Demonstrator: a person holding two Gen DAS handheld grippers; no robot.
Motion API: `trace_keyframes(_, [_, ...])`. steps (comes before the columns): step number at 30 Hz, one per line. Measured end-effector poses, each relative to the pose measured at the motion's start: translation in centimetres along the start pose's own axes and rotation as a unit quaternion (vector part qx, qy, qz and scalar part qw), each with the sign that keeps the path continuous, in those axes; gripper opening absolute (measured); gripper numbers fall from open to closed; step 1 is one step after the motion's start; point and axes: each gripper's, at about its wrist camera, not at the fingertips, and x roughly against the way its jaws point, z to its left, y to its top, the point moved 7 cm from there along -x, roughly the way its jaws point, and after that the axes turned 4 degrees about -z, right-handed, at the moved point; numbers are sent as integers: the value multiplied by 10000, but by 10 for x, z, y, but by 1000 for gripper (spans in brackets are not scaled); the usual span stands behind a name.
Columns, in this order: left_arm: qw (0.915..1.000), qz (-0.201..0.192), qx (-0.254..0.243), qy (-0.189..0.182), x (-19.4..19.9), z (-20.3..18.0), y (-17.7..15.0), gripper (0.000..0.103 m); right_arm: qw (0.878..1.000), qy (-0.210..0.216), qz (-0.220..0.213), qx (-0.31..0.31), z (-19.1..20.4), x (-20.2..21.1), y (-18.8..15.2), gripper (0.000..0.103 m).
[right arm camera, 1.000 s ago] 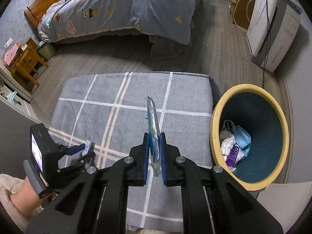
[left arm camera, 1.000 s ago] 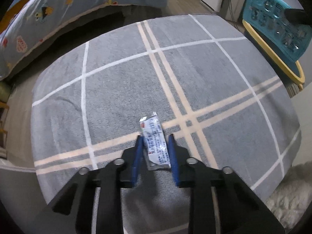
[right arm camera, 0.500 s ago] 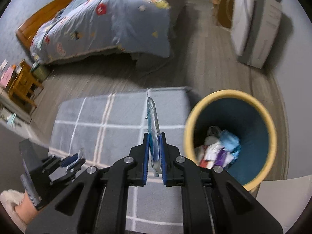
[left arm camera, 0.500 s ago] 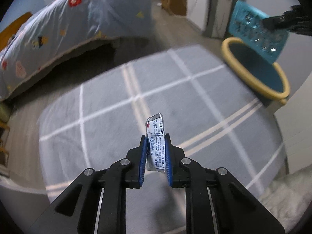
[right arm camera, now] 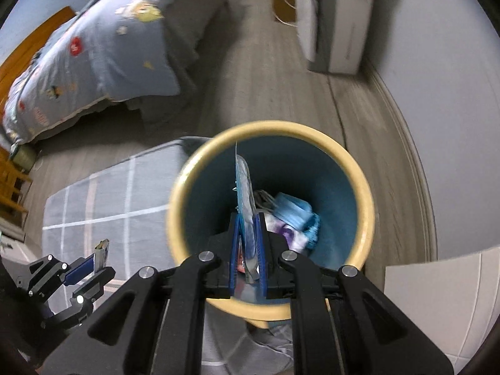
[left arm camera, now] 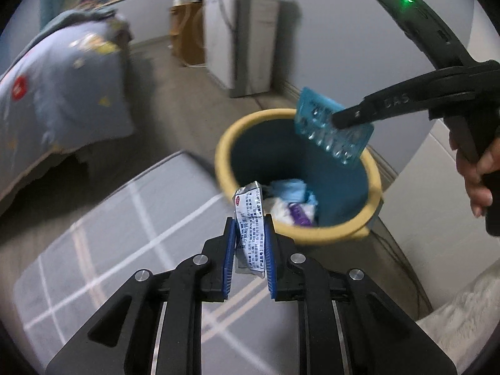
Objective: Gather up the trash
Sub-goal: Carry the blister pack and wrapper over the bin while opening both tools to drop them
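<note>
I am holding the right tongs (right arm camera: 247, 247) clamped on the blister pack (left arm camera: 331, 131) above the bin (left arm camera: 225, 143), already holding trash, while the left tongs (left arm camera: 249, 243) are gripping a sachet (left arm camera: 250, 218) near its rim, both undropped.

The floor (right arm camera: 268, 72) was grey wood-look plank. A grey rug (left arm camera: 103, 243) with a white and pale line grid lay on it. A bed (right arm camera: 103, 47) with a blue patterned quilt stood at the left, its wooden headboard (right arm camera: 28, 50) at the far left. The wall (right arm camera: 443, 78) was plain pale grey with a skirting board along its foot. A white appliance (right arm camera: 337, 15) stood against the wall, with a brown cabinet (left arm camera: 187, 34) just beside it. Wooden furniture (right arm camera: 11, 184) showed at the left edge. Lighting was dim and even.
</note>
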Motion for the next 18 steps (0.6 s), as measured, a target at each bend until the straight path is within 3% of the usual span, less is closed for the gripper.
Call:
trace_keyframes(5, [9992, -76, -368, -113, -32, -26, 29, 19, 9996, 6, -23, -295, -29, -9, 1, 11])
trace_keyframes(7, [9985, -179, -497, -111, -38, -32, 42, 24, 9993, 24, -98, -353, -35, -8, 4, 12])
trace_keyframes(8, [9983, -208, -532, -98, -42, -33, 47, 30, 9993, 25, -112, -355, -37, -8, 6, 15])
trace_keyframes(10, [9984, -235, -513, -76, -44, -33, 51, 51, 9993, 42, -125, -351, -40, -9, 6, 36])
trace_keyframes(15, [9992, -88, -398, -59, -38, -31, 47, 63, 9995, -3, -141, -289, -42, -3, 5, 39])
trace_keyframes(18, [9996, -114, -255, -94, -23, -30, 51, 75, 9995, -77, -209, -239, -41, 7, 1, 53])
